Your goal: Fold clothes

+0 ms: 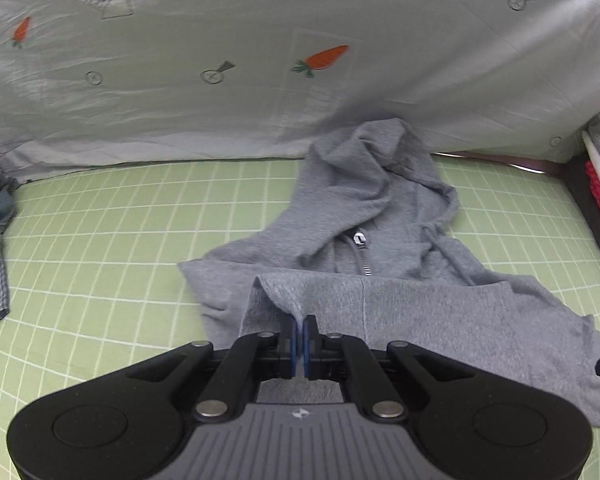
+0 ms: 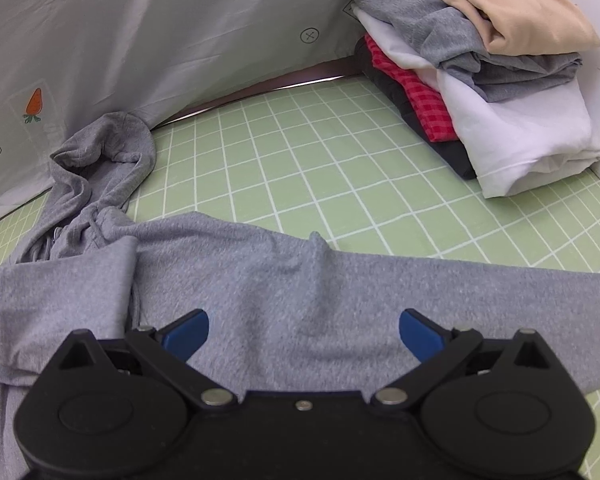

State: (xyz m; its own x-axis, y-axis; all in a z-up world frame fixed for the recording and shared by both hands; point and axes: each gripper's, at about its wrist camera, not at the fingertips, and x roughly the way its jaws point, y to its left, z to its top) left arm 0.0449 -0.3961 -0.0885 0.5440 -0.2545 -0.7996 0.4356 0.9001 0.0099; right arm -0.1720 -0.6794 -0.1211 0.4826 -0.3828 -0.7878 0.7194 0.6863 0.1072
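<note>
Grey hoodie (image 1: 380, 208) hem pinched in left gripper (image 1: 299, 322); far sleeve cut off.

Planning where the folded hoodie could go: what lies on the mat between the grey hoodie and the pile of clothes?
Only bare green mat separates the grey hoodie from the pile of clothes, seen in the right wrist view.
</note>
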